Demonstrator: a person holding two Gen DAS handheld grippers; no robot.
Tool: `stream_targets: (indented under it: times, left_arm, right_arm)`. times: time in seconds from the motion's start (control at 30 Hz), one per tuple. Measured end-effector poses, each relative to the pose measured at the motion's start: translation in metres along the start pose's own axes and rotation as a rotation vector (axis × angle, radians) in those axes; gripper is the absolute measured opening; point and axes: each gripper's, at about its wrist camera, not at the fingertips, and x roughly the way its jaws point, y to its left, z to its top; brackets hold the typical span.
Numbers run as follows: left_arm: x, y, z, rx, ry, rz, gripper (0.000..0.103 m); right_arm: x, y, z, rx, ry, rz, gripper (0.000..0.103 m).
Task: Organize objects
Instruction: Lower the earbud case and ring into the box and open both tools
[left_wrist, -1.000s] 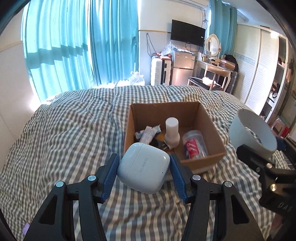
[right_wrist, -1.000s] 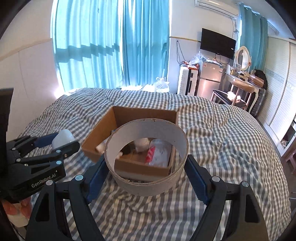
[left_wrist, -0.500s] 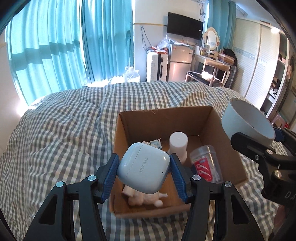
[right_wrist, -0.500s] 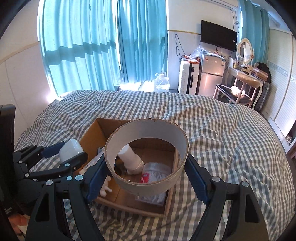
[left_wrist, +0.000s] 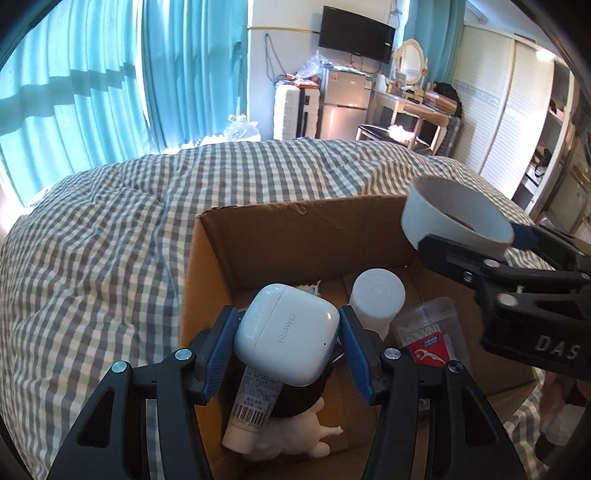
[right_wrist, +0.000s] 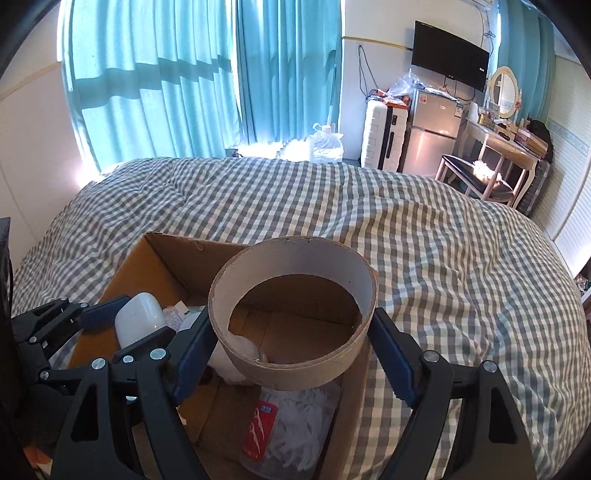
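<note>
My left gripper is shut on a white Huawei earbud case, held just above the near left part of an open cardboard box. The case and the left gripper also show at the left of the right wrist view. My right gripper is shut on a wide cardboard ring, white on the outside, and holds it over the box. From the left wrist view the ring hangs above the box's far right corner.
Inside the box lie a white cylinder, a clear tub of floss picks, a cream tube and a pale figurine. The box sits on a grey checked duvet. Curtains, a fridge and a dressing table stand beyond the bed.
Both grippers have moved forward and down, from short of the box to above its inside. The box looms larger and more of its contents show. Both grips are unchanged.
</note>
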Motion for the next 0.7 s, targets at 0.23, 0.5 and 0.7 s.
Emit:
stream_targets:
  times: [0.23,0.5,0.7]
  left_arm:
    - [0.006,-0.008,-0.003,0.035,0.002,0.005,0.057]
    - [-0.009,-0.013,-0.003,0.042,-0.01,0.011,0.077]
    - [-0.04,-0.013,0.001,0.027,-0.068,0.032,0.09]
  right_arm:
    - [0.001,0.005,0.0,-0.008,-0.026,0.006,0.081]
    - [-0.013,0.001,0.001,0.025,-0.033,0.017,0.091]
    - [-0.049,0.0,0.005,0.045,-0.063,0.006,0.094]
